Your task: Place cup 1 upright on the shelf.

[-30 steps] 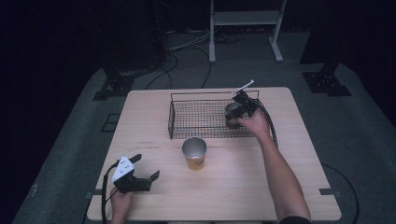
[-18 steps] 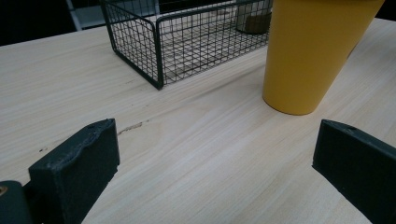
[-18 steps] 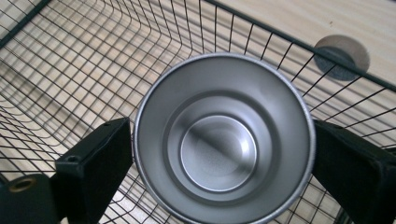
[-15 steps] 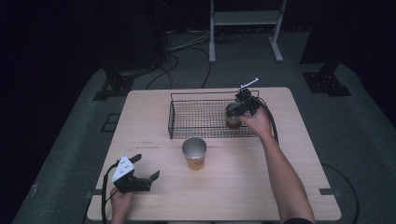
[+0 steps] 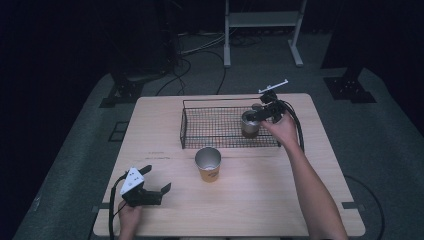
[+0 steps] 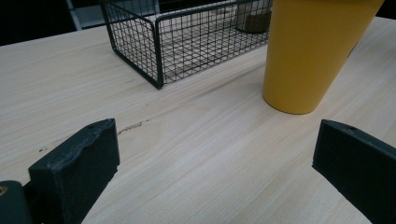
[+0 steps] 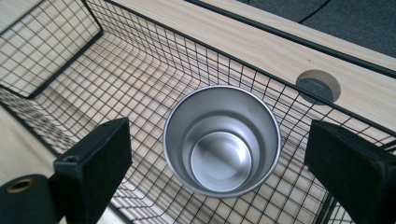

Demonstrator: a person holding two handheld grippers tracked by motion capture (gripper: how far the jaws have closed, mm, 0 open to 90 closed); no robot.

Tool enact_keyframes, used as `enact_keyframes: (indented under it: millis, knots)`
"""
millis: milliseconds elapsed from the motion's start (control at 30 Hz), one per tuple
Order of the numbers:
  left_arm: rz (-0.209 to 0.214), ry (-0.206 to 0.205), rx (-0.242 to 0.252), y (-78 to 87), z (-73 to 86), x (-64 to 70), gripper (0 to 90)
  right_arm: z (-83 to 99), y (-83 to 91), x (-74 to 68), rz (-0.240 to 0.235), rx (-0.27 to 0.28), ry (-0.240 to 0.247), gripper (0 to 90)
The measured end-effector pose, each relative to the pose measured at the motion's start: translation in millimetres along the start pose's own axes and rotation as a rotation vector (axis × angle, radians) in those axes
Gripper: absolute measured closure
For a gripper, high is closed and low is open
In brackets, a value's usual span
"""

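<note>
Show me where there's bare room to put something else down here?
The basket floor left of the steel cup is bare, and so is the table right of the yellow cup. It is crowded at the basket's right end, around the right gripper.

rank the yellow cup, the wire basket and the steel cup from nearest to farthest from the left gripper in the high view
Measured from the left gripper at the table's near left:
1. Yellow cup, mid-table, just in front of the basket.
2. Wire basket, behind the yellow cup; its left end is closest.
3. Steel cup, inside the basket's right end, by the right gripper.
</note>
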State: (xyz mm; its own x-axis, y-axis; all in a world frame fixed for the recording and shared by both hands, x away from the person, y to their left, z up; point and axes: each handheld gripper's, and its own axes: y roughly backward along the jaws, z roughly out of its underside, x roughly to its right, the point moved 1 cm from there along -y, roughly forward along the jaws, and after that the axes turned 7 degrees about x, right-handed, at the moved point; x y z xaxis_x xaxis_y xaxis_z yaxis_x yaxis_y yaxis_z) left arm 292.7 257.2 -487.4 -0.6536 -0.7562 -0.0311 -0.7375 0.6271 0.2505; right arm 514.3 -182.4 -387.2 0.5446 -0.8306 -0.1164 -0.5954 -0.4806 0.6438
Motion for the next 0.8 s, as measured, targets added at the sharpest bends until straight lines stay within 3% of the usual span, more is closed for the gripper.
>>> enact_keyframes:
  millis: [800]
  knots:
    - [-0.002, -0.010, -0.010, -0.6, 0.0, 0.5, 0.0, 25.0, 50.7, -7.1, -0.041, 0.064, 0.049, 7.2]
